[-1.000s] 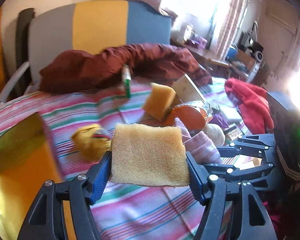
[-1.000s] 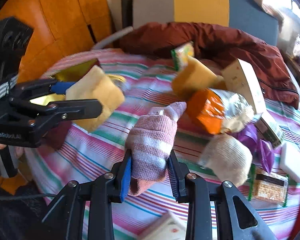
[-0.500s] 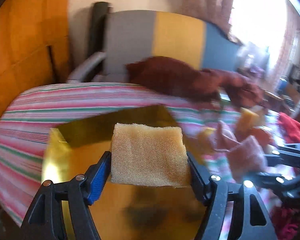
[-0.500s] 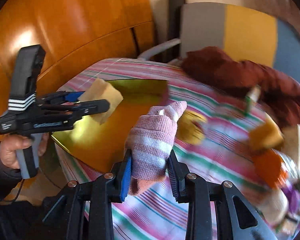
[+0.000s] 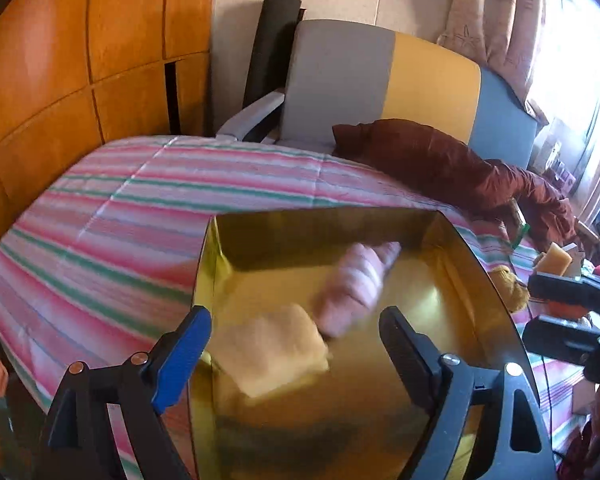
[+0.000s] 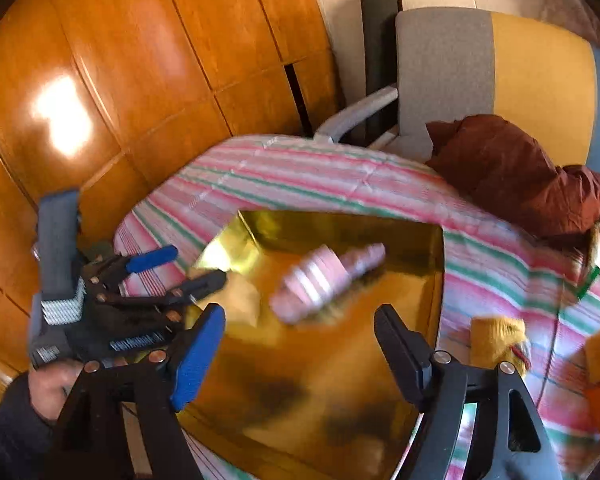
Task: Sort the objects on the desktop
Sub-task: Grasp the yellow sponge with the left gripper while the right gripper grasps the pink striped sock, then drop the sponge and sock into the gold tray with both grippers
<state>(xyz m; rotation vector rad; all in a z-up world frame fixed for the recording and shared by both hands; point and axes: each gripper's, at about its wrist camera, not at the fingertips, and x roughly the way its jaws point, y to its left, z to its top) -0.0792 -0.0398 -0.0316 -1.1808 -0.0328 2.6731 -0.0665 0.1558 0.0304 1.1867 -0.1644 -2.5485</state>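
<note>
gold tray (image 5: 452,248) holds blurred sponge (image 5: 276,350) and sock (image 5: 356,284) (both grippers' jaws just opened, empty).

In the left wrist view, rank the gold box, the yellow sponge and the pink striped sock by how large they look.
1. gold box, clearly largest.
2 and 3. yellow sponge and pink striped sock look about alike; both are motion-blurred, and the sponge sits nearer the camera, so I will not rank them.

Glossy orange wooden wall panels (image 5: 80,60) behind the bed's left edge, grey, yellow and blue padded chair back (image 5: 380,84) past its far edge (a dark upright roll (image 5: 272,48) beside it), patterned curtain (image 5: 496,20) by a bright window
</note>
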